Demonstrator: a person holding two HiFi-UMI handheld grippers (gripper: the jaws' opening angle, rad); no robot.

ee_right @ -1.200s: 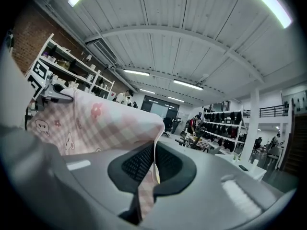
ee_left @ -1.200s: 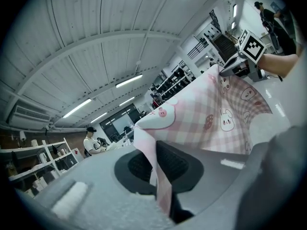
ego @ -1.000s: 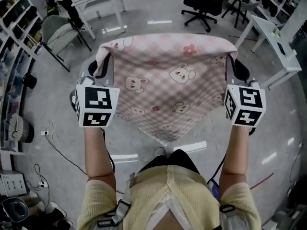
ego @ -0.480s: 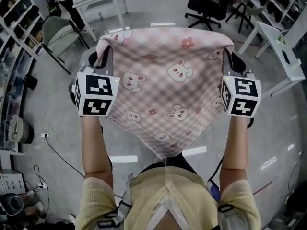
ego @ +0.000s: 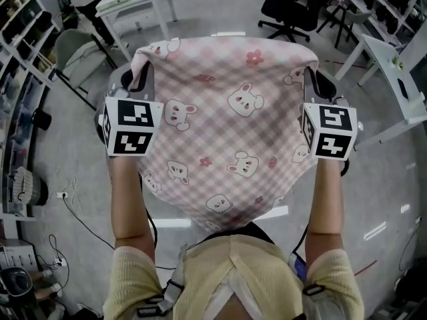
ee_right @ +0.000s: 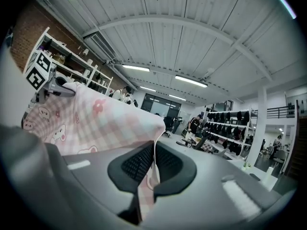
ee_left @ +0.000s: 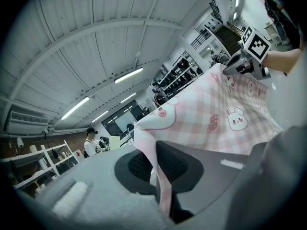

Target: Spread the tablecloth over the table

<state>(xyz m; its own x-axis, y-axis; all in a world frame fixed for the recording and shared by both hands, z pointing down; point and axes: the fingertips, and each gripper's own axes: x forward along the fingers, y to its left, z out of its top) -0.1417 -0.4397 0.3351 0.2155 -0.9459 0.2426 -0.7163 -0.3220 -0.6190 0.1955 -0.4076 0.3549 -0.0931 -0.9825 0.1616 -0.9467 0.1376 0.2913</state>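
Pink checked bunny-print tablecloth (ego: 227, 132) sags below me in the head view. Only the gripper views show my left gripper (ee_left: 154, 164) and right gripper (ee_right: 153, 163) pinching its corners.

Glossy grey floor (ego: 67, 132), white desks (ego: 387, 62) (black office chairs (ego: 290, 9) beside), perhaps shelving (ego: 27, 25) along the left.
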